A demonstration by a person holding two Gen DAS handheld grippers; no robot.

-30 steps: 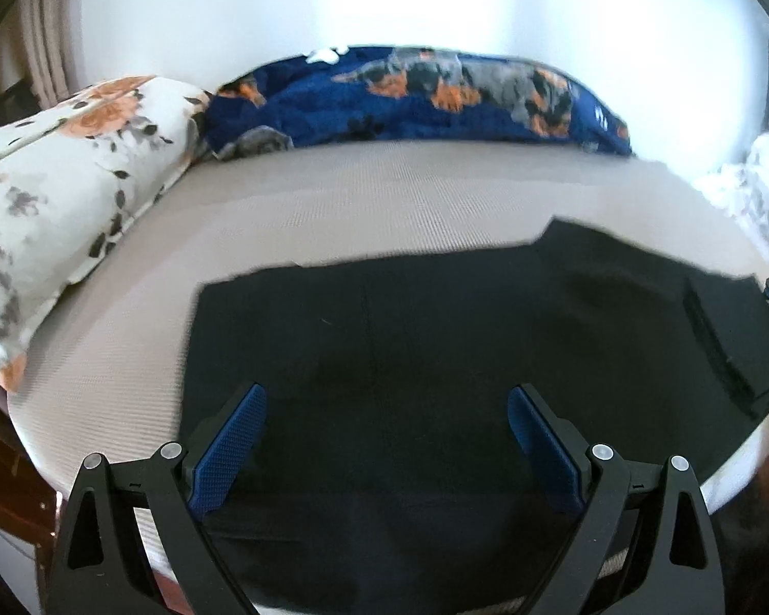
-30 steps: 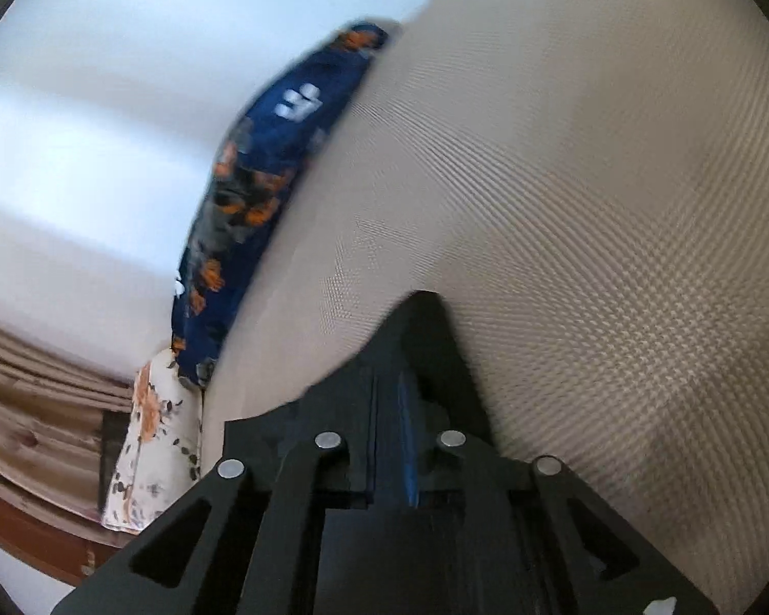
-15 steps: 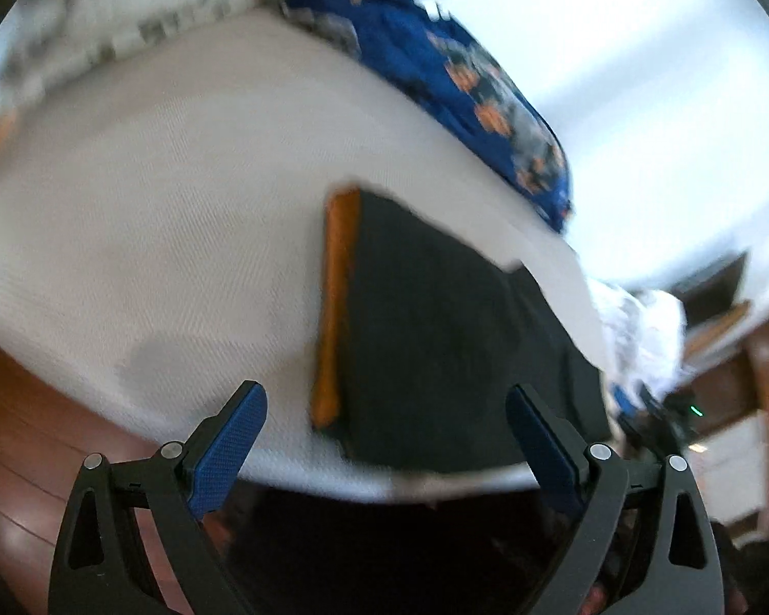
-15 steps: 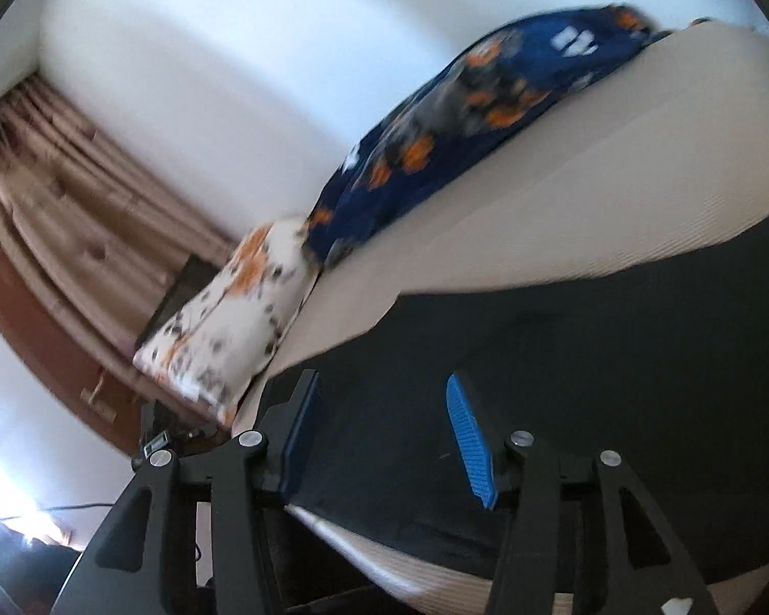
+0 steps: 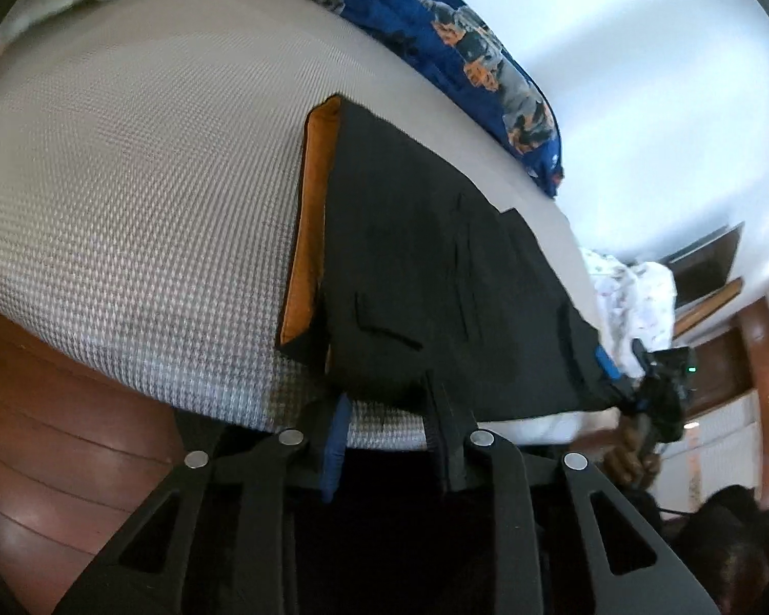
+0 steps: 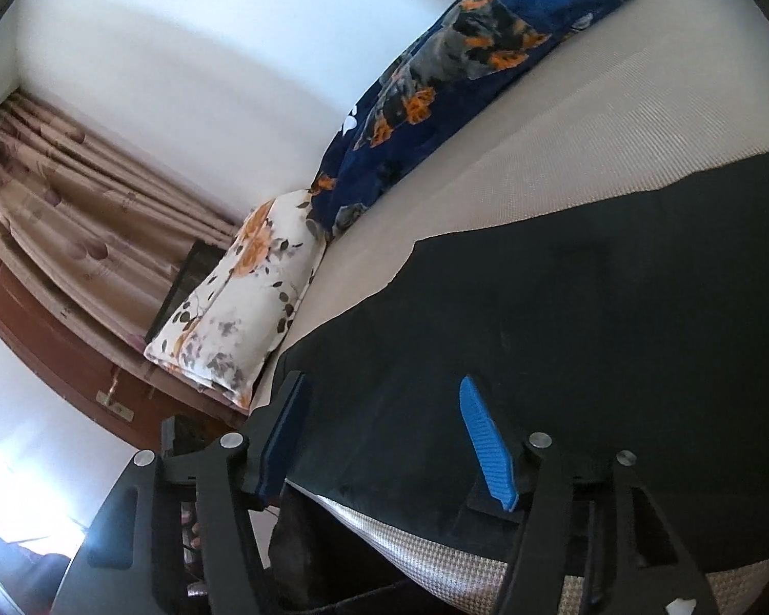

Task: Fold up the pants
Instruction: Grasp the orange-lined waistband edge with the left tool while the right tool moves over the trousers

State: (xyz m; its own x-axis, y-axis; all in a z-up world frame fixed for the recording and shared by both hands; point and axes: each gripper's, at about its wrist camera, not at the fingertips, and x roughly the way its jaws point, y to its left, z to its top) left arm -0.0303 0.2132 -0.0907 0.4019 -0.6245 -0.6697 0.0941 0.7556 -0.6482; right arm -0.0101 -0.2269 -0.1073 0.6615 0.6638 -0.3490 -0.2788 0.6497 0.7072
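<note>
Now grip both ends of the pants (image 5: pixel 436 266), which lie flat along the near edge of the bed (image 5: pixel 128 195).
Left gripper (image 5: pixel 389 410) is narrowing onto the waistband corner; right gripper (image 6: pixel 384 425) is widening, cloth between its unpressed pads. Seat both pinches before lifting.

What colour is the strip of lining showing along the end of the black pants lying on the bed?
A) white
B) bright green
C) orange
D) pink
C: in the left wrist view an orange strip of lining runs along the end of the black pants, next to the woven bed cover.
</note>
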